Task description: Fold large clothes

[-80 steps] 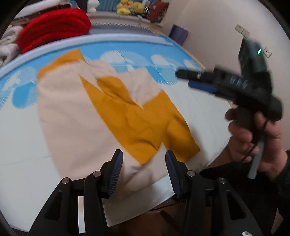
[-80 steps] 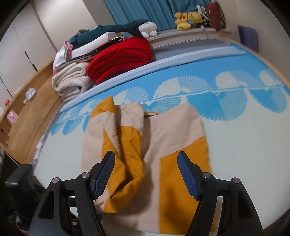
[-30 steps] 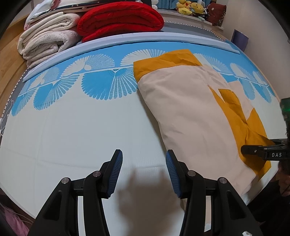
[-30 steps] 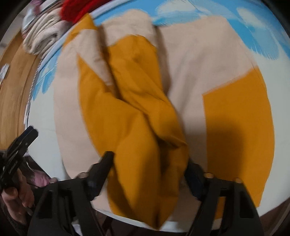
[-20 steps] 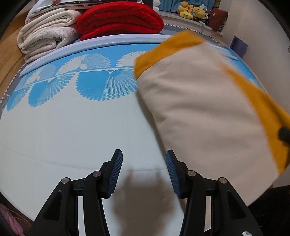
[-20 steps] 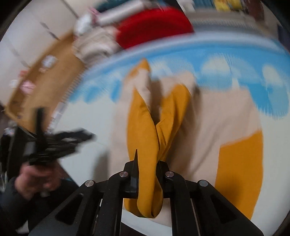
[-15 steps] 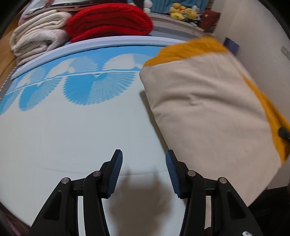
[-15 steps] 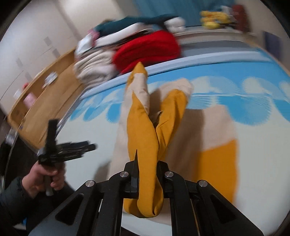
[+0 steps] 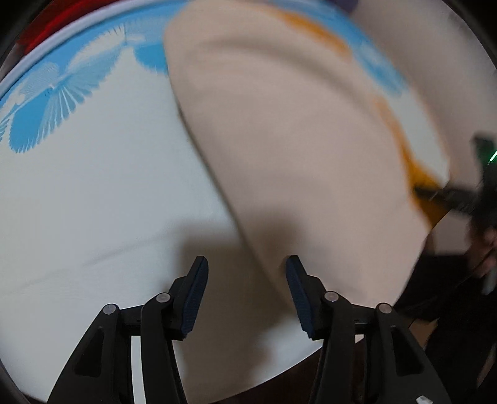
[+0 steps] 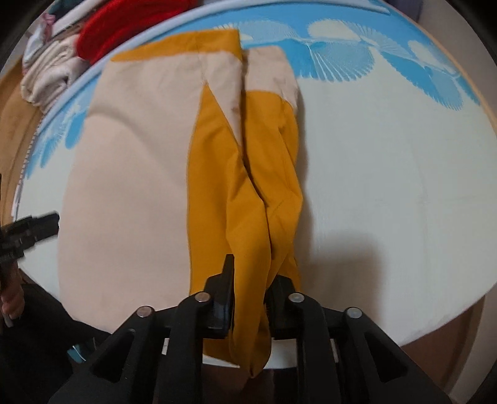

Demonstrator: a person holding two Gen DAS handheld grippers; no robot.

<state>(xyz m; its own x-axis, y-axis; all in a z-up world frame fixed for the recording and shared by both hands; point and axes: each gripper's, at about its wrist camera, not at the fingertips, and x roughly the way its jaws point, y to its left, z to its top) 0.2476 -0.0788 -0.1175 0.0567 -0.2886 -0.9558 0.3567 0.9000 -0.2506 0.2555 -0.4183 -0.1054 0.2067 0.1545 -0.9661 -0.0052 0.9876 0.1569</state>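
Blue-patterned bed sheet (image 10: 388,149), right tongs (image 10: 248,279) pinching mustard-beige garment (image 10: 242,174), left tongs (image 9: 247,286) spread, blurred.

Garment (image 10: 149,174): matt woven cloth, cream and mustard. Bed sheet (image 10: 388,186) beneath: smooth matt cloth. Right gripper (image 10: 248,298): matt black plastic, metal rivets.

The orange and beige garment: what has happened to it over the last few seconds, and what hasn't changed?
The right gripper, open above the garment at first, came down and shut on its bunched orange sleeves, lifted them, and now holds them low near the bed's front edge. The left gripper swung out over bare sheet, then back to the garment's edge, open throughout. The red blanket and towels stayed stacked.
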